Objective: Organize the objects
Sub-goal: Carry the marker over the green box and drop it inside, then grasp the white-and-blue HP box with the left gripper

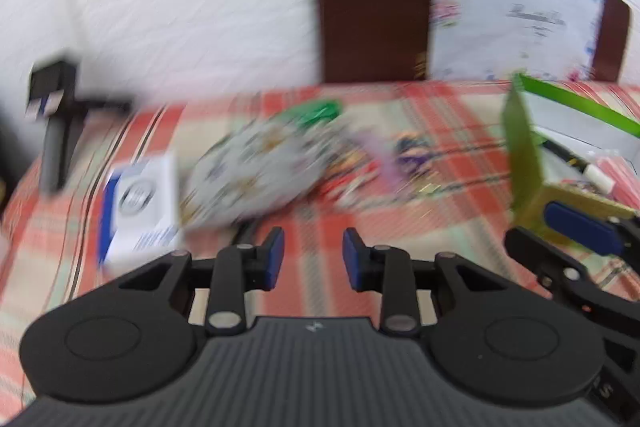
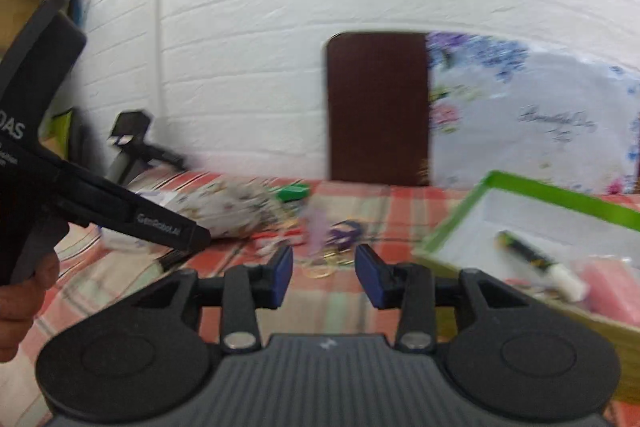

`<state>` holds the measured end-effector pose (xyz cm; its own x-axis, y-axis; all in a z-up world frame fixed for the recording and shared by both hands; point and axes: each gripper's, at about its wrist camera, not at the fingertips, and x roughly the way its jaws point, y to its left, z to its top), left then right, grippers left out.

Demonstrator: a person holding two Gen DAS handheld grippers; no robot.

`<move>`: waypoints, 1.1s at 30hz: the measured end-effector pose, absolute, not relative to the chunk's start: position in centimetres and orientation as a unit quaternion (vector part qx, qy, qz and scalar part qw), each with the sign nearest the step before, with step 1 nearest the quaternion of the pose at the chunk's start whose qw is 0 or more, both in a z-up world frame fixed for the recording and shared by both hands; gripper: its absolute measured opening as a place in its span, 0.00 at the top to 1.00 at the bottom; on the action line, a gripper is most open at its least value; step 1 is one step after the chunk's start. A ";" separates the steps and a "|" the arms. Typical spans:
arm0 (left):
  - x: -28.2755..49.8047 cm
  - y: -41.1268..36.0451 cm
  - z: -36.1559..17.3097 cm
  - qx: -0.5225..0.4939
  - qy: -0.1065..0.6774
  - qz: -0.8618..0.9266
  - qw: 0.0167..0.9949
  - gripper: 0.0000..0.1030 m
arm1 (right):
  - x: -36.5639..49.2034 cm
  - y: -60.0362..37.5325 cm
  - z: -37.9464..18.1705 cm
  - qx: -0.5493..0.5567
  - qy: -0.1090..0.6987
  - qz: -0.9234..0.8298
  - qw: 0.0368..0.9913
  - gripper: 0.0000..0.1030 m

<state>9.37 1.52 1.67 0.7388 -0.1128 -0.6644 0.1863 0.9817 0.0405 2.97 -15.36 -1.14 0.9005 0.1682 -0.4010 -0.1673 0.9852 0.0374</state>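
My left gripper (image 1: 313,255) is open and empty above the checked cloth, short of a patterned pouch (image 1: 260,167). A white and blue box (image 1: 140,203) lies to its left. Small blurred trinkets (image 1: 384,167) and a green item (image 1: 316,111) lie beyond. My right gripper (image 2: 324,275) is open and empty, facing purple trinkets (image 2: 340,231) and coins (image 2: 318,269). A green-rimmed box (image 2: 520,215) at the right holds a marker (image 2: 540,263) and a pink packet (image 2: 612,287). The box also shows in the left wrist view (image 1: 524,147). Both views are motion-blurred.
A dark brown chair back (image 2: 378,107) and a floral cushion (image 2: 532,123) stand behind the table against a white brick wall. A black stand (image 1: 60,123) is at the far left. The left gripper's body (image 2: 80,195) crosses the right wrist view.
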 end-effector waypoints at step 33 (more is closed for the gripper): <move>7.0 19.0 -3.3 -0.170 0.388 -0.053 0.904 0.64 | 15.4 2.7 -5.7 -0.003 0.309 0.227 0.924 0.10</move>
